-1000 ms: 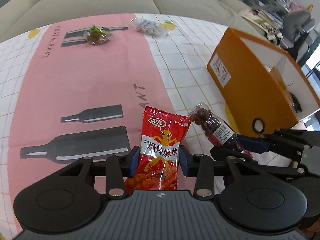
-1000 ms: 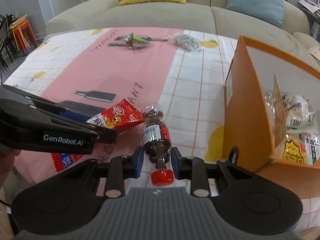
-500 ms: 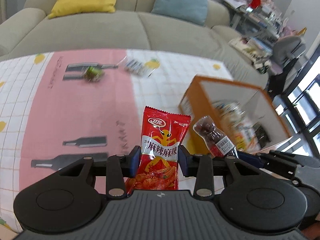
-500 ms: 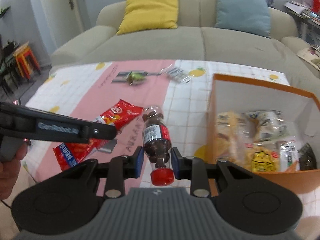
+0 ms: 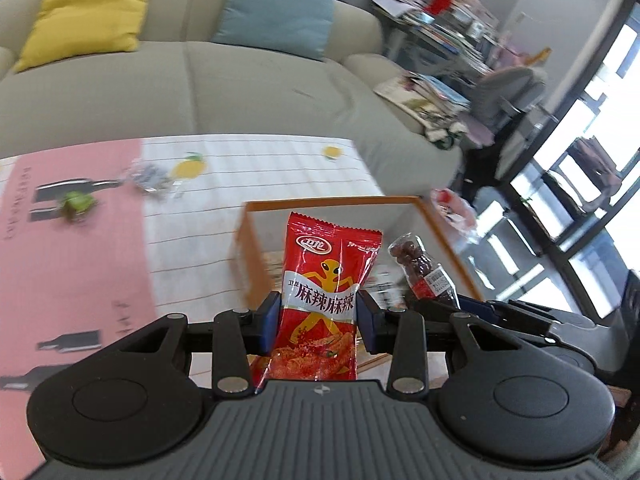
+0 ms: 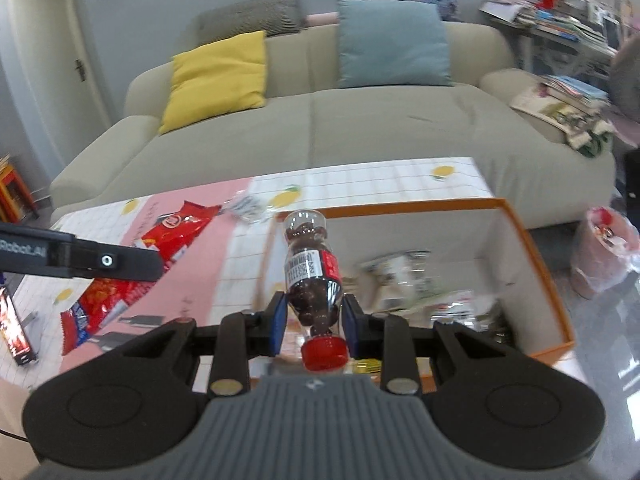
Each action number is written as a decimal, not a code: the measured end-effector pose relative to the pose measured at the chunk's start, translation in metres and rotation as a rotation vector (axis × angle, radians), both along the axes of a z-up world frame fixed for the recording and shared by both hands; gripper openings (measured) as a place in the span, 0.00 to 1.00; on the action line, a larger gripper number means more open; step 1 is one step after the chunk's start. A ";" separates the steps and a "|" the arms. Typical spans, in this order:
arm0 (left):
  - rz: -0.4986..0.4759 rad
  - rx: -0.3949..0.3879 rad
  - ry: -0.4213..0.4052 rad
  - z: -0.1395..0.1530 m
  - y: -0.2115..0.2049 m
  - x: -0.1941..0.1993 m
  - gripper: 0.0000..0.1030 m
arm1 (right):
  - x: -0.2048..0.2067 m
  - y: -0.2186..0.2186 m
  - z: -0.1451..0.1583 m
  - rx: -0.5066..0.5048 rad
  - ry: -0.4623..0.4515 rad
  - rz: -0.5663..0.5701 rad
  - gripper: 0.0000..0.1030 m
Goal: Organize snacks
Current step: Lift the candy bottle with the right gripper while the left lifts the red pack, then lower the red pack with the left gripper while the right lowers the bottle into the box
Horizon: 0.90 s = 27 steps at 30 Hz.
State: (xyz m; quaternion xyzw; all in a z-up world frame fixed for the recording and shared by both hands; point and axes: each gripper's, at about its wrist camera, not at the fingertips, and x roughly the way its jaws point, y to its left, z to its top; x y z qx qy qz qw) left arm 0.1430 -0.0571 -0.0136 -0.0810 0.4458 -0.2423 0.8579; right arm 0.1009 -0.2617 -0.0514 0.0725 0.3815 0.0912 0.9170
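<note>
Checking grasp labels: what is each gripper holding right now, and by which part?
Left gripper holds a red snack packet, fingers pinching its side edges around the middle. Right gripper holds a small bottle of brown candies by the lower body near the red cap.

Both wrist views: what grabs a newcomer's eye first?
The red snack packet, upright and clamped in the left gripper, fills the middle of the left wrist view. In the right wrist view, the small bottle of dark candies with a red cap is pinched in the right gripper. Behind both sits the open orange box with snacks already inside.
</note>
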 end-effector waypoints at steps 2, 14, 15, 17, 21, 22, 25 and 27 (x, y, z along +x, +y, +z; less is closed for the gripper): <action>-0.027 -0.010 0.012 -0.001 -0.015 0.008 0.43 | 0.004 -0.018 0.000 0.007 0.014 -0.027 0.27; -0.095 -0.040 0.204 -0.049 -0.088 0.069 0.43 | 0.050 -0.099 -0.034 0.066 0.212 -0.130 0.27; -0.094 -0.034 0.223 -0.056 -0.093 0.074 0.43 | 0.054 -0.102 -0.039 0.069 0.227 -0.134 0.27; -0.093 -0.030 0.262 -0.068 -0.100 0.081 0.43 | 0.063 -0.106 -0.050 0.071 0.263 -0.139 0.27; -0.087 0.000 0.316 -0.092 -0.119 0.089 0.43 | 0.078 -0.105 -0.071 0.062 0.322 -0.125 0.27; -0.086 0.014 0.324 -0.097 -0.123 0.090 0.43 | 0.079 -0.106 -0.076 0.058 0.328 -0.119 0.27; -0.077 0.036 0.364 -0.112 -0.131 0.093 0.43 | 0.085 -0.100 -0.088 0.022 0.351 -0.097 0.27; -0.071 0.060 0.379 -0.120 -0.136 0.095 0.43 | 0.089 -0.096 -0.095 -0.003 0.373 -0.084 0.27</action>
